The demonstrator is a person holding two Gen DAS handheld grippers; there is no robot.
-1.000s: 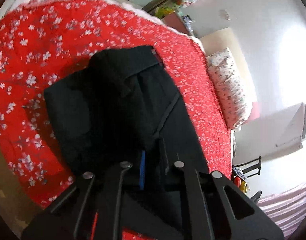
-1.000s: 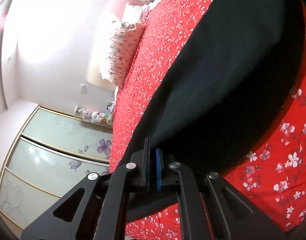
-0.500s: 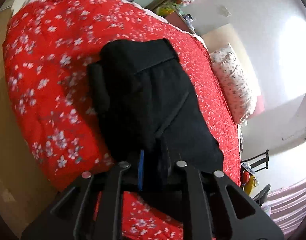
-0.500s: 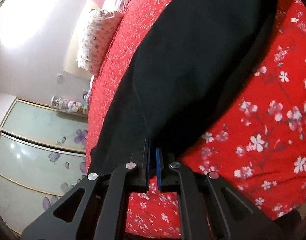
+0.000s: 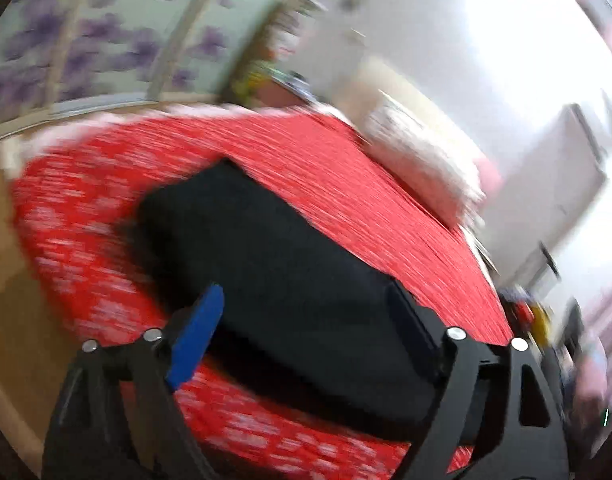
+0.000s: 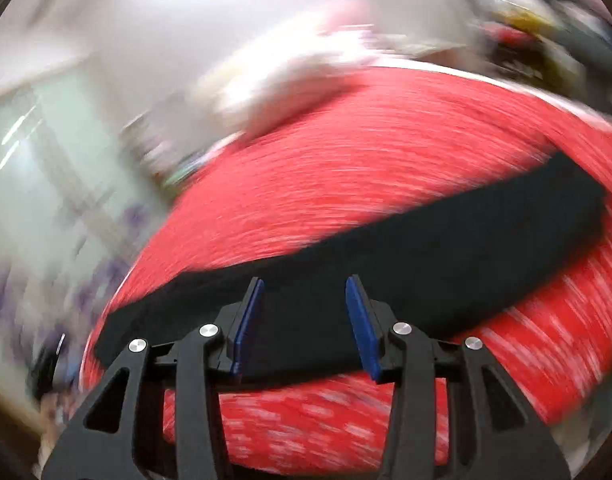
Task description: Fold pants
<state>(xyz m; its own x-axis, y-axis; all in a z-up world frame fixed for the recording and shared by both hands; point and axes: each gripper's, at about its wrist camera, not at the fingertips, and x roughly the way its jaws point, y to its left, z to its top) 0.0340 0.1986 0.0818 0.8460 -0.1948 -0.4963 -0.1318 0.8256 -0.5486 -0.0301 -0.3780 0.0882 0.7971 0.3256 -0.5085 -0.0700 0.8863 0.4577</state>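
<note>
Black pants (image 5: 274, 256) lie folded flat on a red flowered bedspread (image 5: 346, 184). In the left wrist view my left gripper (image 5: 306, 308) hangs above their near edge, jaws wide and still opening, nothing pinched between the blue pads. In the right wrist view the pants (image 6: 426, 256) stretch as a long dark band across the bedspread (image 6: 386, 152). My right gripper (image 6: 304, 312) is over their near edge, its jaws opening, blue pads apart and free of the cloth. Both views are smeared by motion.
A pale flowered pillow (image 5: 422, 160) lies at the head of the bed, also in the right wrist view (image 6: 290, 80). Wardrobe doors with purple flowers (image 5: 86, 40) stand behind the bed. Wooden floor (image 5: 2, 248) lies along the bed's left side. Clutter (image 5: 534, 320) sits beside the bed.
Both grippers were shut on the black cloth; now both have let go and stand open. Both have lifted and drawn back from the pants and rolled, so the views swung round.
</note>
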